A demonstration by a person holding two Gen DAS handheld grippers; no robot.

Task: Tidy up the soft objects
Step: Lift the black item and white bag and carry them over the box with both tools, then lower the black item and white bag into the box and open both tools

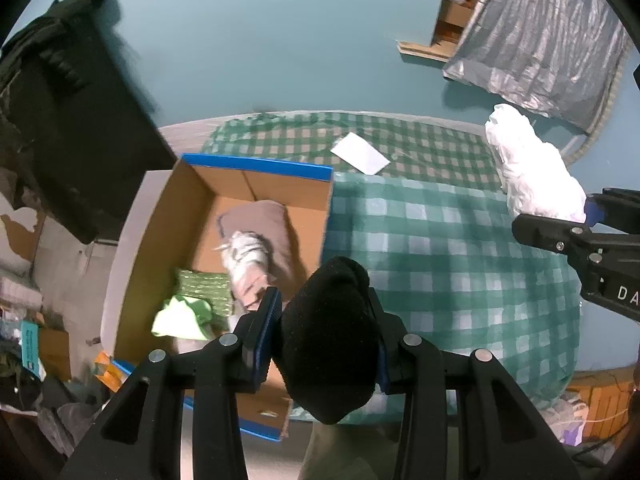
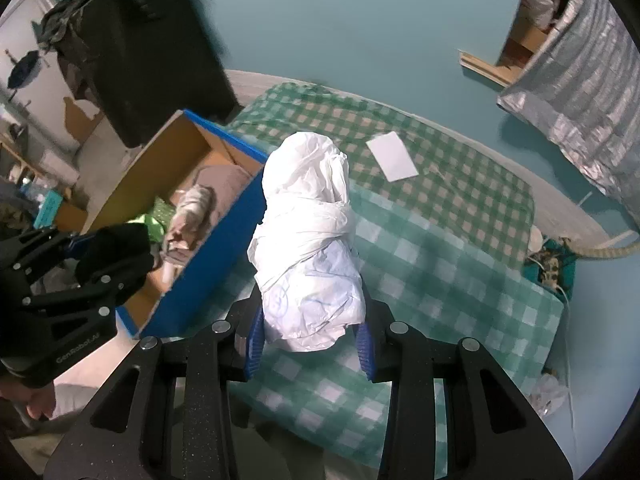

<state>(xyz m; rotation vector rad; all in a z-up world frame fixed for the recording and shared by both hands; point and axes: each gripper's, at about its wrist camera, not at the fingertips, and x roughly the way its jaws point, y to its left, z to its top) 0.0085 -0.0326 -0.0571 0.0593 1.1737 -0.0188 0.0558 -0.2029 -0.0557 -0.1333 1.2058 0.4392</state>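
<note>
Both pairs of fingers are partly closed, each clamped on a soft thing and lifted above the bed. Between its blue pads the left gripper (image 1: 326, 332) squeezes a black fabric bundle (image 1: 330, 344), rounded and fuzzy, which bulges out above and below the grip. The right gripper (image 2: 310, 332) pinches the lower end of a white plastic-wrapped bundle (image 2: 308, 240), a crumpled, tied-up parcel that stands out beyond the fingertips.

Taking the cardboard box (image 1: 224, 184) as landmark: it sits open on the bed, blue on the outside and brown inside. The black bundle hangs just over the box's near right corner. The white bundle hangs to the right of the box, apart from it, over the green checked blanket (image 1: 448, 256). Inside the box lie a brown cushion (image 1: 264, 220) at the far end, a grey-white striped soft item (image 1: 248, 256) on top of it, and nearer, a green patterned cloth (image 1: 208, 288) with a light green cloth (image 1: 180, 316) partly over it. Beyond the box's far right corner, a white sheet of paper (image 1: 360, 154) lies flat on the blanket. Left of the box stands a dark piece of furniture (image 1: 68, 112).
</note>
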